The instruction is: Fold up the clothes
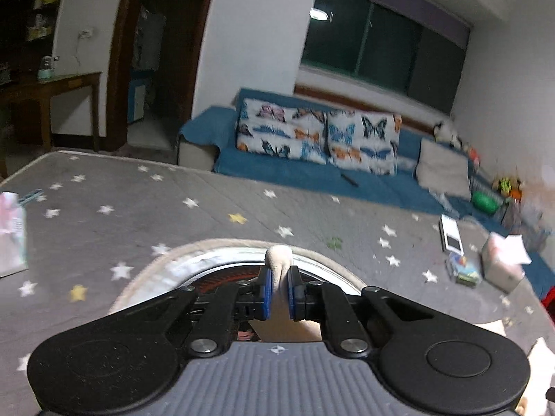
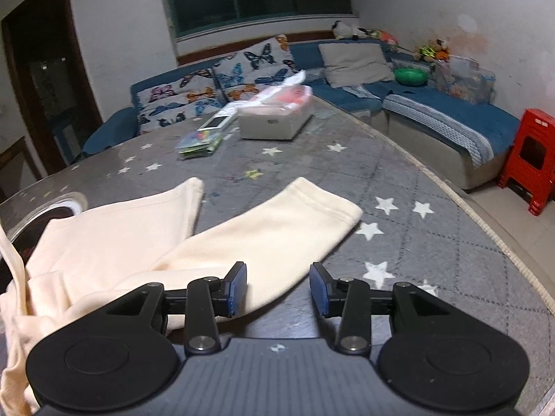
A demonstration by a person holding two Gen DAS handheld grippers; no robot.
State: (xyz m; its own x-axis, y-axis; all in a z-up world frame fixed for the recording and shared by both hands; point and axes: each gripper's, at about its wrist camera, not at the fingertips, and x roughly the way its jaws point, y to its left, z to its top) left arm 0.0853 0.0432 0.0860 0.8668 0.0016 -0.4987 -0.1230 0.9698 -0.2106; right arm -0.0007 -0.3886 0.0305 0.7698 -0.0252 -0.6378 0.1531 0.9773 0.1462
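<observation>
Left gripper [image 1: 278, 289]: jaws are being held nearly shut, with a thin fold of cream fabric [image 1: 278, 260] pinched between the blue pads [image 1: 265, 291]. The fabric is bunching up into a rounded knob just past the fingertips, at 12 o'clock from the pads. A grey star-printed table cover [image 1: 208, 204] is being seen beyond it.

Right gripper [image 2: 278, 289]: jaws are being held wide apart, and nothing is being gripped. Its left pad [image 2: 237, 287] is being seen over the near edge of the cream garment [image 2: 263, 235]; contact cannot be told.

The garment is lying on the star-printed cover [image 2: 433, 242], with two tube-shaped ends pointing away toward 12 and 1 o'clock. One open end [image 2: 329, 201] is lying flat at 1 o'clock from the right gripper; the other [image 2: 190, 194] is lying at 11 o'clock. The remaining cloth is being gathered in loose folds at 9 o'clock, and one strip is being drawn upward along the left border of the right wrist view.

Farther off at 12 o'clock, a tissue box [image 2: 275, 121] and a small stack of books [image 2: 201, 142] are resting on the cover. A blue sofa with butterfly cushions [image 2: 215, 90] is standing behind the table, and a red stool [image 2: 530, 159] is standing at 2 o'clock.
</observation>
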